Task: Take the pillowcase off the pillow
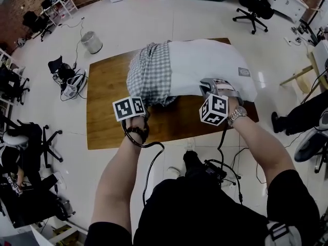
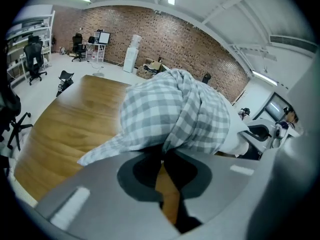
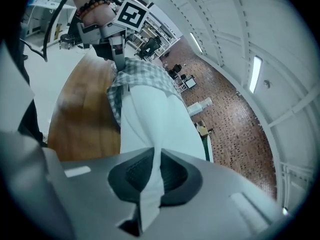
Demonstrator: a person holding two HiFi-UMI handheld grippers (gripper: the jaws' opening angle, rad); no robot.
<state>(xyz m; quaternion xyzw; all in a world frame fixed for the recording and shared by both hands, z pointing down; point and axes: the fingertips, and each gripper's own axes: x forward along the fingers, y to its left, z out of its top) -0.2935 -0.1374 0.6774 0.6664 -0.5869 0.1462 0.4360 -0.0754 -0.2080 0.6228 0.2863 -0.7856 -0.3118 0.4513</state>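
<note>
Toward the far right corner of the bench [image 1: 105, 119] lies the pillow [image 1: 205, 63], its checked pillowcase [image 1: 149, 72] bunched over the left end, the left claw [image 2: 162, 156] clamped on that cloth and the right claw [image 3: 152, 159] pinching the pillow's white fabric, apparently to pull them apart.

The checked pillowcase [image 1: 150, 73] hides the left end of the white pillow [image 1: 205, 65].

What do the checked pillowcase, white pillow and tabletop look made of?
Grey-and-white checked pillowcase: thin woven cloth, probably cotton; it bunches in soft folds. White pillow: matte fabric shell, creased; filling unseen. Brown rectangular tabletop: wood or wood-look laminate, smooth, visible grain.
</note>
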